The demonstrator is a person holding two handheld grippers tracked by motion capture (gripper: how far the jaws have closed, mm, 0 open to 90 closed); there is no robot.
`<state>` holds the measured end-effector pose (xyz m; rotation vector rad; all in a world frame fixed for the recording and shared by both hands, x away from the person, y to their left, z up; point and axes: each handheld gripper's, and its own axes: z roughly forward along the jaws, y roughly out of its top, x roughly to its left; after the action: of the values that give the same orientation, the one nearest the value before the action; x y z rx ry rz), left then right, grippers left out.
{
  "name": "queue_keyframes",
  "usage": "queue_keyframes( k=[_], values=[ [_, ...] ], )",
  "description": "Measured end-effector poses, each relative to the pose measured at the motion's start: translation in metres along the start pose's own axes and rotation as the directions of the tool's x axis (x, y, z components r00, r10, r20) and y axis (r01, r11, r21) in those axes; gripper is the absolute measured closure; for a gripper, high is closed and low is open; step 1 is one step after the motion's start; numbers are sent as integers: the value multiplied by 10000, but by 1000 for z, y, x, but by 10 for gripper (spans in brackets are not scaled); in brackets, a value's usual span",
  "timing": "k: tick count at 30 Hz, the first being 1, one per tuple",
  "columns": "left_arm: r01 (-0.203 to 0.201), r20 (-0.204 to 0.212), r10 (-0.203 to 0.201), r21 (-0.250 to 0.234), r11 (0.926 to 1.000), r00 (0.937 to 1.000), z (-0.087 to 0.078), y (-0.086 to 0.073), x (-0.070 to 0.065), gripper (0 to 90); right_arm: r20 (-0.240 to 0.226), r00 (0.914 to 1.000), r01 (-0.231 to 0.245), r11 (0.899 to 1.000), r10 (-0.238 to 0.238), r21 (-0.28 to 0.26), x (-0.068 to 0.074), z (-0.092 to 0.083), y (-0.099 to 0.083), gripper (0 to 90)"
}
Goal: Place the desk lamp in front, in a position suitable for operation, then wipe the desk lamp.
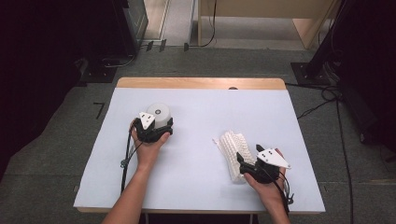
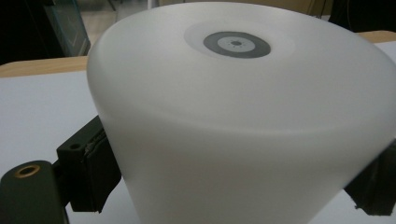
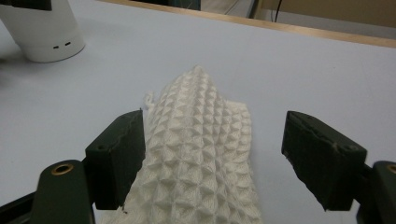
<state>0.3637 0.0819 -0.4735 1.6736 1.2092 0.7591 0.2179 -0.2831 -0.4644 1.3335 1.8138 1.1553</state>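
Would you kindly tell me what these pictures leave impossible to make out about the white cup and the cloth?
- White frosted plastic cup, left gripper view: its base is cut off by the bottom edge; the left gripper clamps its sides.
- Same cup, high view: the gripper and hand cover its near side.
- White waffle-weave cloth, right gripper view: its near end runs off the bottom edge.
- Cloth, high view: the right gripper covers its near end.

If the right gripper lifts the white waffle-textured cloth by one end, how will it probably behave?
The cloth looks soft and loosely folded, so it would probably droop and unfold rather than stay flat. Its bumpy weave should give the pads good friction, so slipping seems unlikely. It appears thin and probably light. The right gripper stands open around it.
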Motion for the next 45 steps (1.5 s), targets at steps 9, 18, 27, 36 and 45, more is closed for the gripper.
queue_keyframes(
  k=[9,18,27,36,45],
  values=[
    [-147,890,144,24,9999,9959,-24,0,1,87,-30,10000,-23,10000,23,-75,0,-1,0,220],
    [-305,2239,268,129,9995,9742,-71,-14,-7,87,-222,9998,-21,9999,18,-129,5,2,0,216],
    [-1178,3289,998,352,9924,9391,-104,-31,-19,87,-385,9993,25,10000,-27,-70,14,5,-2,216],
    [-1464,3667,1221,390,9885,9223,-103,-38,-20,87,-480,9988,-73,9991,54,-407,19,4,-3,236],
    [-1796,3828,1487,461,9827,9118,-103,-36,-23,87,-280,9996,-83,9979,65,-646,19,-1,-1,259]
  ],
)
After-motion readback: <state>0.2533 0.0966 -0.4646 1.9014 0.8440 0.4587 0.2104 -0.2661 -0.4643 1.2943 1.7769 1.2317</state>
